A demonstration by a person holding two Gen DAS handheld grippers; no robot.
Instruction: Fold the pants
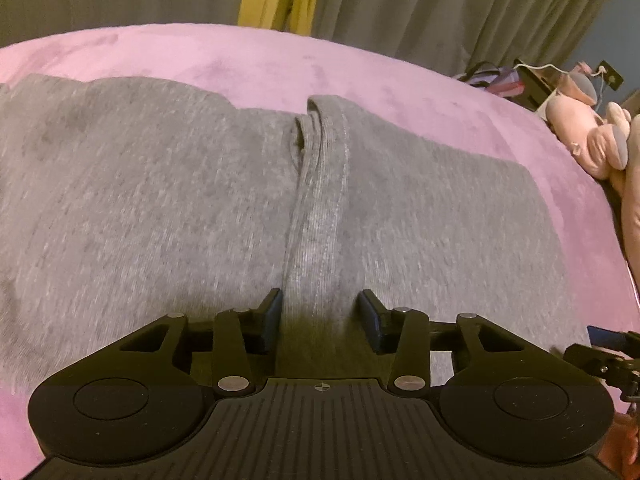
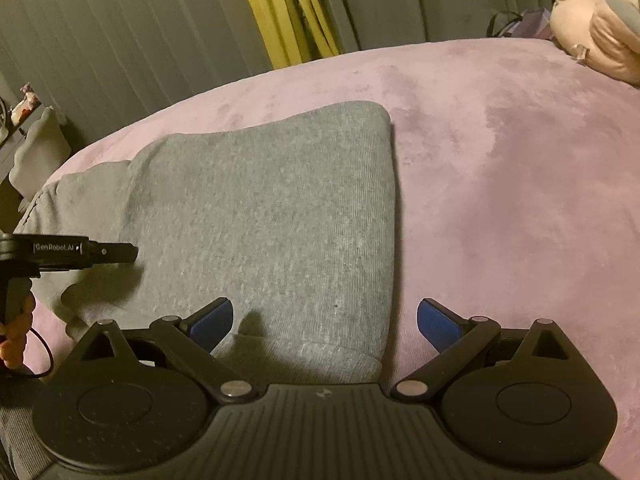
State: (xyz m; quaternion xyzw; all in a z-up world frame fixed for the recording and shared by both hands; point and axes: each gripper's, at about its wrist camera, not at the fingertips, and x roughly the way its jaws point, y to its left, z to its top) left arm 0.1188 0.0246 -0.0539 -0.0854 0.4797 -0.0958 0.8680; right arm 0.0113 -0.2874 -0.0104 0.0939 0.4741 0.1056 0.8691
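One line of print can be read: "GenRobot.AI", in white letters on the black side of the left gripper [image 2: 86, 254], at the left edge of the right wrist view. No other writing is legible.

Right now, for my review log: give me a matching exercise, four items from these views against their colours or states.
Things:
1. pants
2. bed cover
3. plush toy
4. right gripper

Descriptions:
A. pink, at the bed's edge
B. grey, lying flat
C. open, holding nothing
D. purple-pink, under the garment

Pairs: 1-B, 2-D, 3-A, 4-C
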